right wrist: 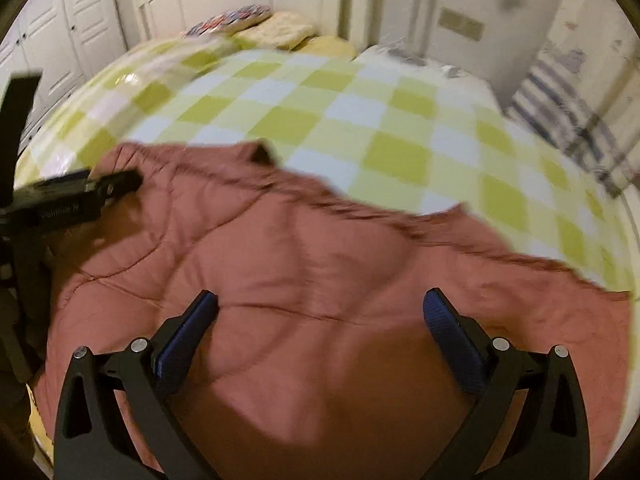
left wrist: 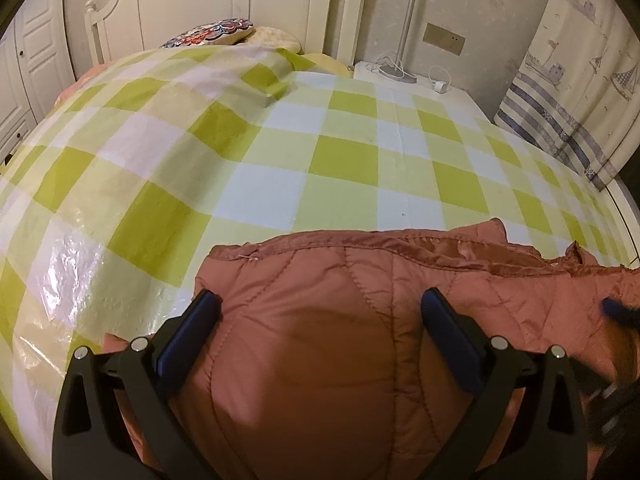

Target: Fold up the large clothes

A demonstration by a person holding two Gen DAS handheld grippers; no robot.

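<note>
Rust-red quilted padded jacket (left wrist: 320,360) spread flat across lower frame on green-and-white checked bedspread (left wrist: 280,152), probably laid out for folding. Left gripper (left wrist: 320,308) and right gripper (right wrist: 320,312) both spread wide, holding nothing, poised over fabric.

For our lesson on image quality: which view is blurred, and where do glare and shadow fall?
Right wrist view: motion blur smears the jacket and the checked bedspread. Left wrist view: sharp, with glare on the bedspread's plastic cover and shadow on the jacket between the open left tongs.
</note>
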